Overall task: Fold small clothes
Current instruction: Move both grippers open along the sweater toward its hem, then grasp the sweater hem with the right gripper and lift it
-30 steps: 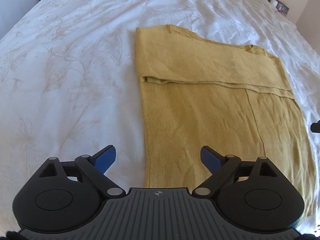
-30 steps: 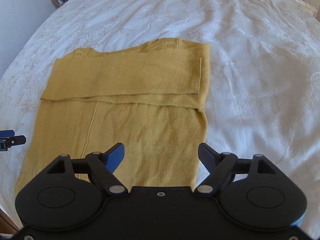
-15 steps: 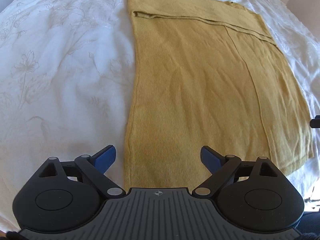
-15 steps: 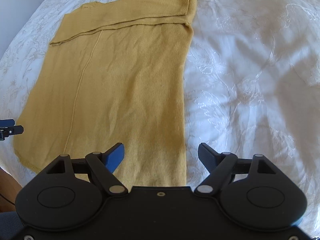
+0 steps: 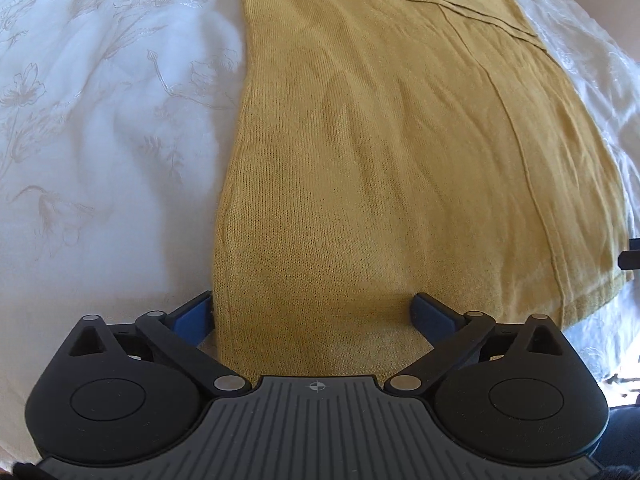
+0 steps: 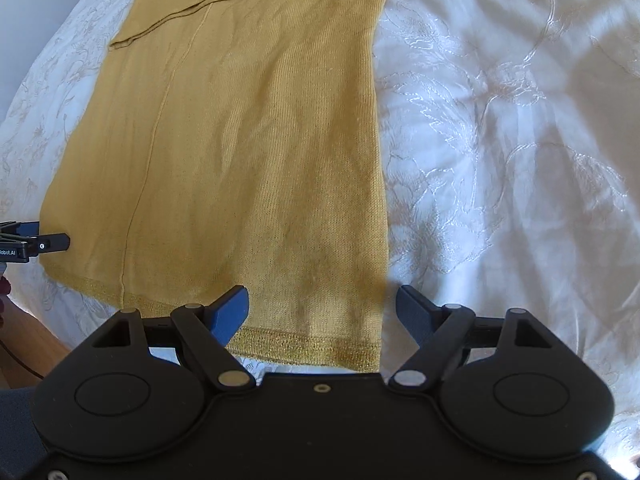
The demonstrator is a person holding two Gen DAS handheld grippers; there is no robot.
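across the bed [image 5: 100,128], a white embroidered coverlet with pale floral stitching is lying in soft ripples, catching glare on the right-hand side. on it the mustard knit top [image 5: 400,160] is lying flat, sleeves already folded in across the chest at the far end, hem nearest the cameras.

what is changing: a second ago both views were taking in the whole garment from further back; now both tongs are sitting low over the near hem, one at each bottom corner. the neckline has dropped out of frame. judging by this, the sleeve fold is done and the next step is a lengthwise fold, hem carried up toward the shoulders.

left tongs [image 5: 314,316]: jaws opening, spread very wide, straddling the left edge of the hem; cloth is lying between the blue pads but nothing is pressing on it.

right tongs [image 6: 322,308]: spread, not moving, straddling the right corner; one pad over knit, the other over coverlet. no pinch yet.

texture: fine ribbed knit, thin and limp, faint creases running lengthwise. a raised vertical seam [image 6: 156,120] is running down the body. hem band [image 6: 304,348] is a tighter, slightly glittery weave, lying flat on the coverlet, so the pads will likely need to dig under it.
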